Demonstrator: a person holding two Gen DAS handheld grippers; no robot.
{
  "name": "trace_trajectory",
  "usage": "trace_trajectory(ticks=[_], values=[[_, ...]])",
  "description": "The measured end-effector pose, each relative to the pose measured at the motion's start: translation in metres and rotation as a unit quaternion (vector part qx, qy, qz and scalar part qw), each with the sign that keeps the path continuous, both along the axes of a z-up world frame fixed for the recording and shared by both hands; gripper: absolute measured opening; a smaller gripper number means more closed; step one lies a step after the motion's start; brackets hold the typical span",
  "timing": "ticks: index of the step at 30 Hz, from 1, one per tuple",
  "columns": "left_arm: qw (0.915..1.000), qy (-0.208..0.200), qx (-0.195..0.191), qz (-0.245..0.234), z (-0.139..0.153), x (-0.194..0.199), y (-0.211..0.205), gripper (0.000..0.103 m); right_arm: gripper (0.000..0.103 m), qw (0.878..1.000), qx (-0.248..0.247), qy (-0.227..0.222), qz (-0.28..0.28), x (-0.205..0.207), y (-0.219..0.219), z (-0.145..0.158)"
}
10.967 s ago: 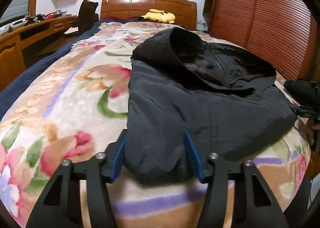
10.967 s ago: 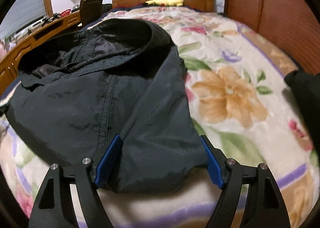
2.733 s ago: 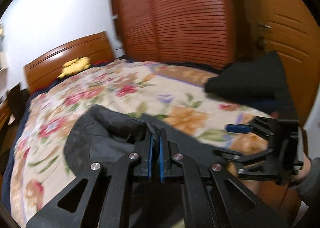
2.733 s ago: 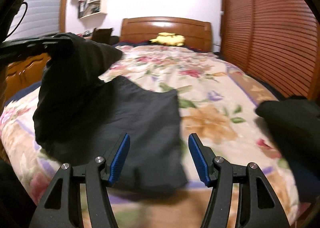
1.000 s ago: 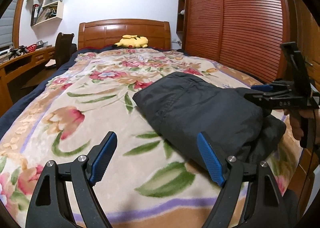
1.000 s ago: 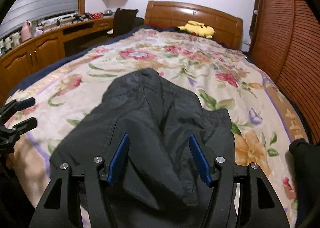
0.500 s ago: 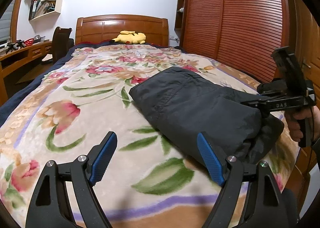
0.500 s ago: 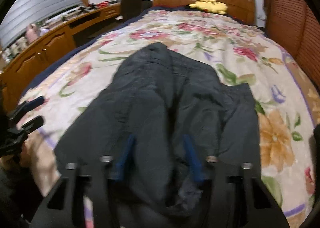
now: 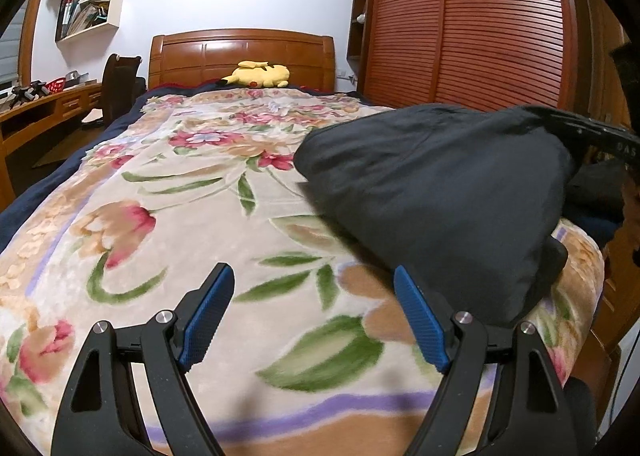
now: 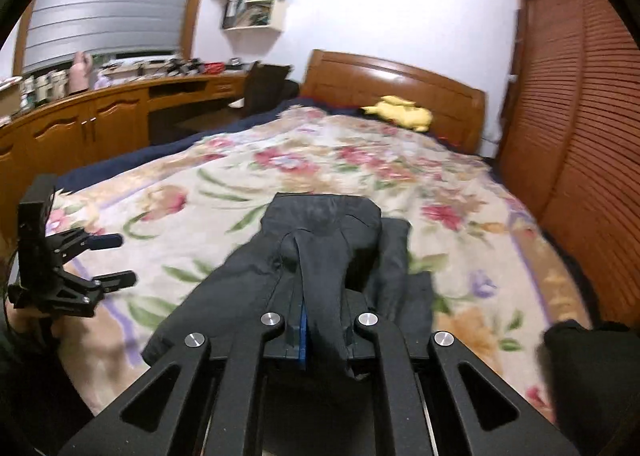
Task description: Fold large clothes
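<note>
Folded dark grey nylon jacket [image 9: 440,191], right of frame, on floral-blanketed bed [image 9: 192,215]. Right claw [image 10: 320,330] clamped on jacket fold; left claw [image 9: 316,316] spread wide, holding nothing.

Left gripper [image 9: 310,316] low over the foot of the bed [image 9: 168,215], jaws wide apart, blue pads [image 9: 208,312] bare, nothing between them. Floral blanket [image 9: 200,183] covers the bed. Folded dark jacket [image 9: 440,191] sits right of the gripper, lifted at its right end, lower corner near the right pad. Right gripper [image 9: 592,135] partly visible at the right edge, against the jacket's raised top; its jaws are hidden by fabric. Yellow plush toy [image 9: 256,75] lies at the wooden headboard [image 9: 240,51]. Slatted wardrobe doors [image 9: 460,23] on the right, wall shelf [image 9: 90,3] and desk [image 9: 36,107] on the left.
</note>
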State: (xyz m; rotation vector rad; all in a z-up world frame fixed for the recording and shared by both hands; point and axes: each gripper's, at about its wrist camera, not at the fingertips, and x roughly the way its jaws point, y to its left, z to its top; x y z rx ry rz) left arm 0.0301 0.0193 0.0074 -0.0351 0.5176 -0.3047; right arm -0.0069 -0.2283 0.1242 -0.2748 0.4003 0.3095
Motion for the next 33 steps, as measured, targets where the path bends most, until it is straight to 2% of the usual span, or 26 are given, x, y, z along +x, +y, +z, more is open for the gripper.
trace_trajectory(ticks=[4,7,10,12,16,20,25,30,33], values=[[1.0,-0.003,-0.002,-0.001,0.001,-0.002,0.0,0.083,0.008,0.998,0.009,0.005,-0.066,-0.008,-0.047,-0.008],[1.0,-0.004,-0.004,-0.001,0.002,-0.002,0.002,0.083,0.008,0.993,0.01,0.045,-0.111,-0.006,-0.078,-0.036],[1.0,-0.005,-0.006,0.0,0.003,-0.002,0.001,0.083,0.008,0.988,0.011,0.107,-0.113,-0.002,-0.088,-0.07],[1.0,-0.004,-0.005,-0.001,0.003,-0.002,0.001,0.083,0.008,0.988,0.011,0.11,-0.109,-0.005,-0.085,-0.077],[1.0,-0.004,0.001,-0.004,0.002,-0.003,-0.002,0.083,0.009,0.988,0.021,0.104,-0.112,-0.007,-0.083,-0.07],[0.9999,-0.005,0.007,-0.005,0.002,-0.004,-0.005,0.083,0.018,0.988,0.018,0.099,-0.114,-0.015,-0.085,-0.076],[1.0,-0.005,0.006,-0.005,0.002,-0.004,-0.005,0.083,0.026,0.988,0.038,0.104,-0.112,-0.013,-0.094,-0.088],[1.0,-0.006,0.006,-0.005,0.001,-0.005,-0.006,0.083,0.053,0.989,0.037,0.091,-0.111,-0.027,-0.097,-0.087],[0.9999,-0.007,0.006,-0.005,0.001,-0.005,-0.006,0.083,0.057,0.989,0.039,0.087,-0.114,-0.036,-0.101,-0.085]])
